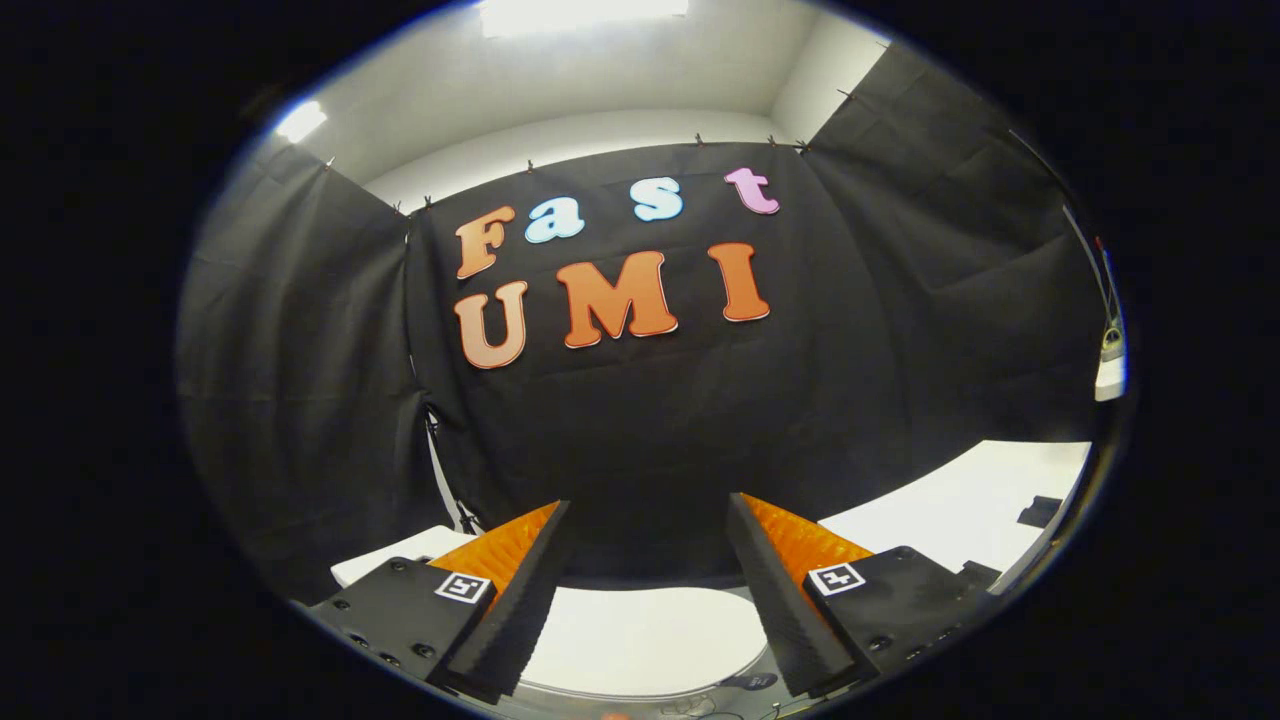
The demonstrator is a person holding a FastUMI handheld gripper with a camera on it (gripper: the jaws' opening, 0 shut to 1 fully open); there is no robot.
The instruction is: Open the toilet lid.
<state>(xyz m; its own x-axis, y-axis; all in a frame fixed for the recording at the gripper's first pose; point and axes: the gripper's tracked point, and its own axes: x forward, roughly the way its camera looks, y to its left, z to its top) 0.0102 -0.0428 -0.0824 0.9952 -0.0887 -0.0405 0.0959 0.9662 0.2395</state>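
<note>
**Toilet lid waits below parted fingers**

Toilet lid [640, 640] sits low between the fingers, a smooth white rounded surface that looks down and not yet lifted. The gripper [648, 515] hovers over it, fingers spread wide, holding nothing, tips aimed at the black cloth wall [650, 430] beyond. My read: a stiff, fairly light, hinged plastic panel, glossy and likely slippery, so the front rim nearest the fingers is the place to hook or pinch. A white worktop [960, 500] lies off past the right finger.
</note>
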